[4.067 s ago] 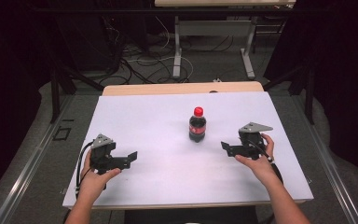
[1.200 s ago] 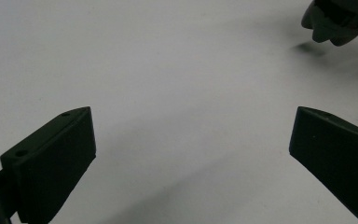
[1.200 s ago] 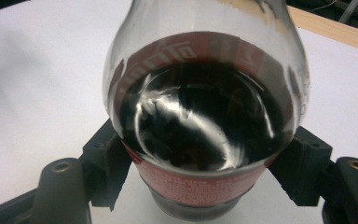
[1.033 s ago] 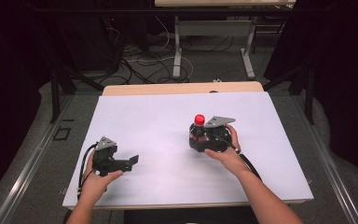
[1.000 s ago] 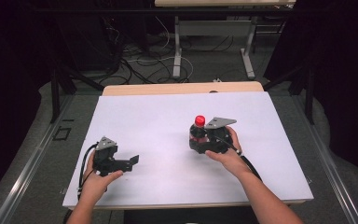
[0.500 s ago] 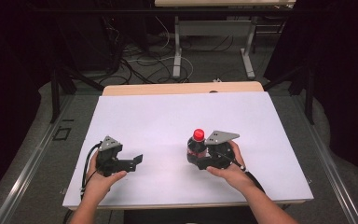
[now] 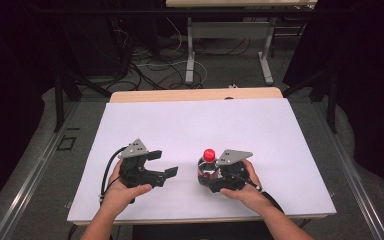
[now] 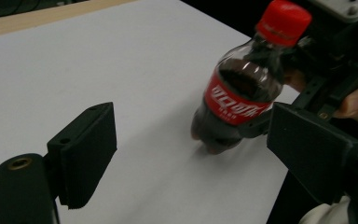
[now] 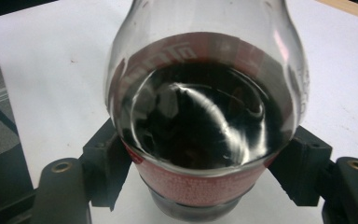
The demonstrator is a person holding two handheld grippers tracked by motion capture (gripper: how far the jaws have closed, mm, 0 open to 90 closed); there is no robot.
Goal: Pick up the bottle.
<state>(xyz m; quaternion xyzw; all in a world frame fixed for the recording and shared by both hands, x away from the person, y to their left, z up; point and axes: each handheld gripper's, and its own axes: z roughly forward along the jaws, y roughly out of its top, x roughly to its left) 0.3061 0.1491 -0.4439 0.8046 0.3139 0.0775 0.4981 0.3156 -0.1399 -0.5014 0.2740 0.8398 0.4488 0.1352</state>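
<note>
In the high view, one bottle point(image 7: 208, 167) with one red cap point(image 7: 209, 154) stands low and right of centre on the white bench point(image 7: 200, 125), gripped by the right gripper point(image 7: 211, 176), while the left gripper point(image 7: 162, 164) sits lower left, holding nothing. In the left gripper view, its two fingers point(image 8: 86, 149) stand apart, having just been closing with nothing between them, the bottle at upper right. In the right gripper view, two fingers point(image 9: 103, 170) clamp the bottle's labelled waist at frame centre.
</note>
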